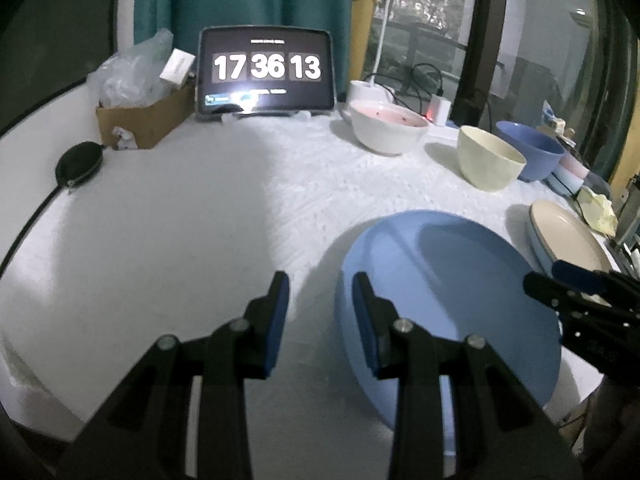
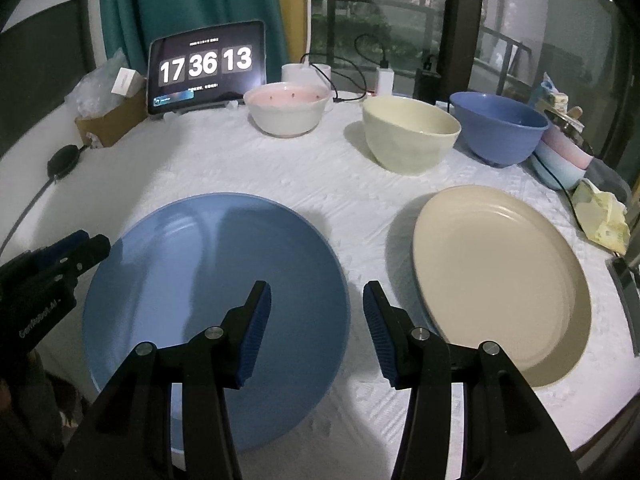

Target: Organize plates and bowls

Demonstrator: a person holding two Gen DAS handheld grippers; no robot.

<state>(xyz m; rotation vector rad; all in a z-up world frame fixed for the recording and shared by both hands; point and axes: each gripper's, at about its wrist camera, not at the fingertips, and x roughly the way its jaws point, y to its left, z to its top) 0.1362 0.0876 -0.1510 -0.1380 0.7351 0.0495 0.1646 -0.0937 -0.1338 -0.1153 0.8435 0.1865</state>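
Overhead, both grippers (image 2: 316,320) hover apart above white-clothed table (image 2: 240,168) by window (image 2: 380,8).

A large blue plate (image 2: 216,312) lies flat on the tabletop at near left, with a beige plate (image 2: 500,280) flat to its right, the two apart. Farther back stand three upright bowls in a row: white with a pink inside (image 2: 286,114), cream (image 2: 410,136), and blue (image 2: 498,128), the last two close together.

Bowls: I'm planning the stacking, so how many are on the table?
3 in plain view along the back: white bowl by the tablet, cream bowl mid-right, blue bowl far right. More may be stacked behind it.
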